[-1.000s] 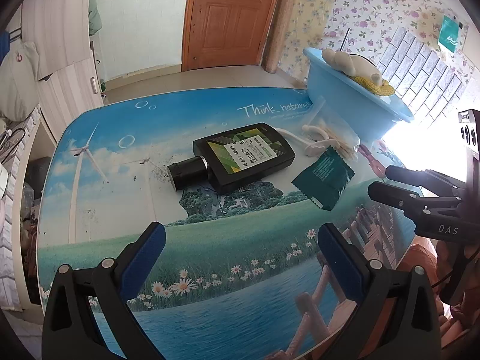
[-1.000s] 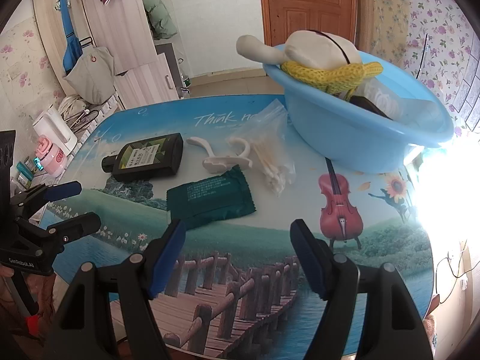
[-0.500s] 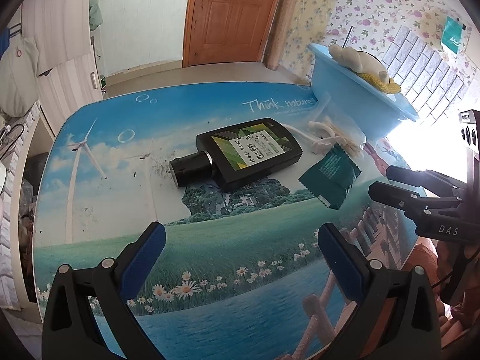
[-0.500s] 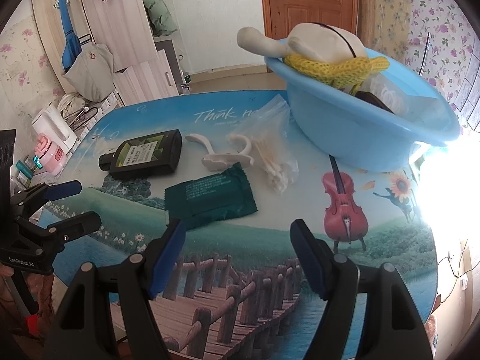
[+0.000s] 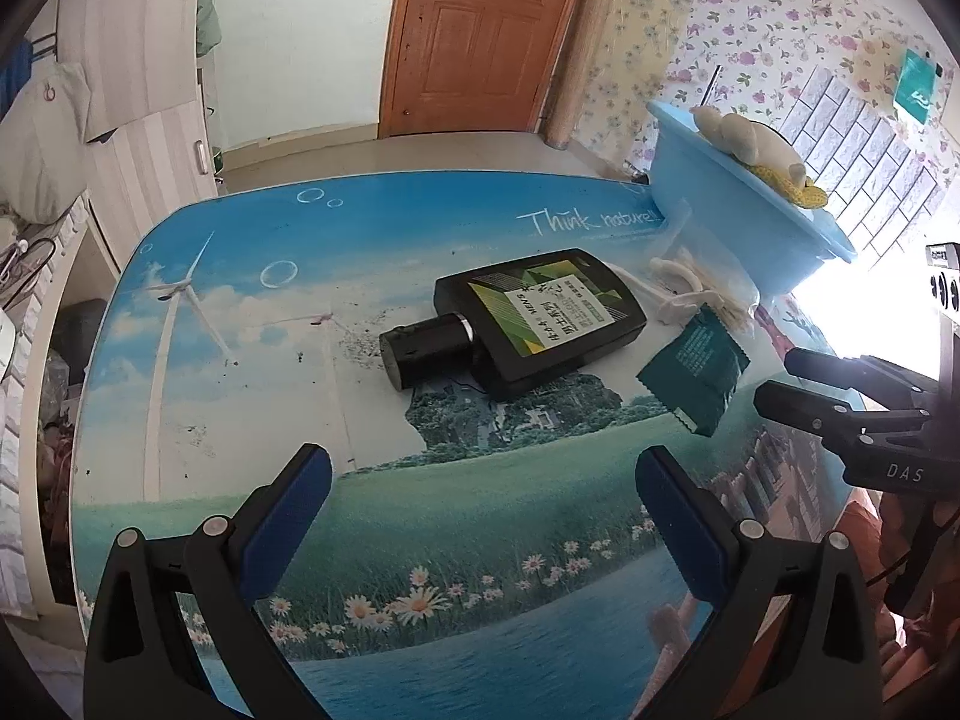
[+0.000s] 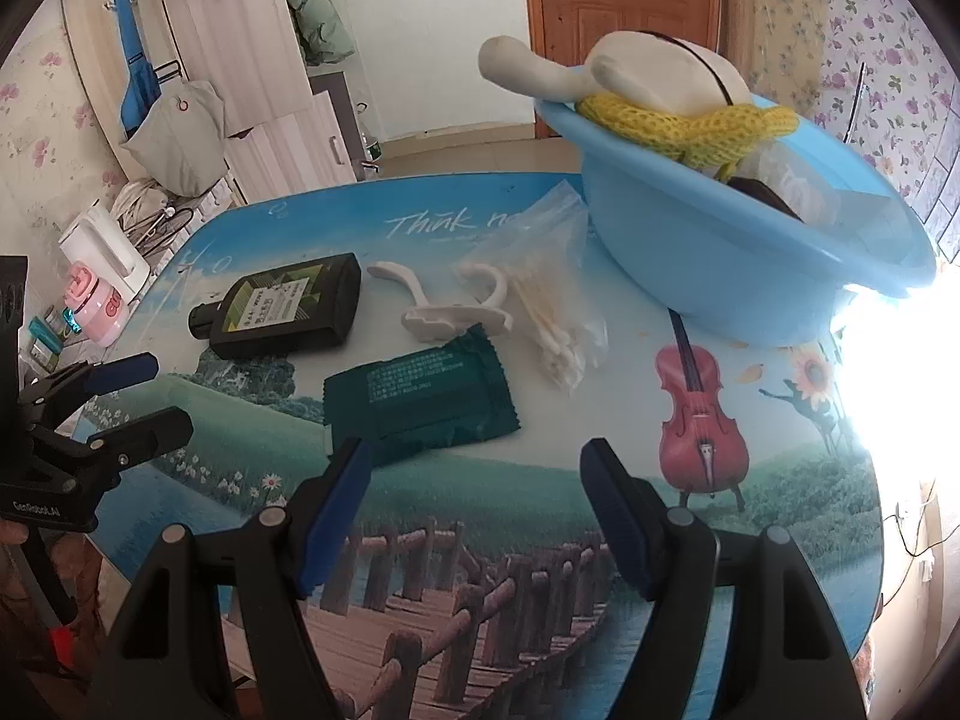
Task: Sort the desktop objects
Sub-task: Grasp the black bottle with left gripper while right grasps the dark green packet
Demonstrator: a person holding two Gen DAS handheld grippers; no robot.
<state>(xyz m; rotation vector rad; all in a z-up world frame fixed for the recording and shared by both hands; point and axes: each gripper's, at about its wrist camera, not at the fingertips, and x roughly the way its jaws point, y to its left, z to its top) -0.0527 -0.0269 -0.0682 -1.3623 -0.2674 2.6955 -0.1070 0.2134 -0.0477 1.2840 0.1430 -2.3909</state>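
Observation:
A flat black bottle (image 5: 528, 324) (image 6: 282, 306) with a green label lies on the printed table. Right of it are a white hook (image 6: 432, 306), a dark green packet (image 5: 696, 369) (image 6: 420, 396) and a clear bag of cotton swabs (image 6: 558, 324). The blue basin (image 6: 720, 264) (image 5: 738, 222) at the far right holds a cream plush toy (image 6: 648, 72) with a yellow knit scarf. My left gripper (image 5: 480, 510) hovers open, short of the bottle. My right gripper (image 6: 474, 504) hovers open just short of the green packet. Nothing is between either pair of fingers.
The table (image 5: 252, 312) ends at a rounded edge on the left. Beyond it stand white cabinets (image 6: 282, 138) and a side shelf with a pink cup (image 6: 90, 306). A wooden door (image 5: 474, 30) is behind. Bright glare covers the table's right edge (image 6: 900, 360).
The left wrist view has drifted a little closer to the bottle, which now sits larger and more central. The right gripper's view is nearly the same. Both stay open.

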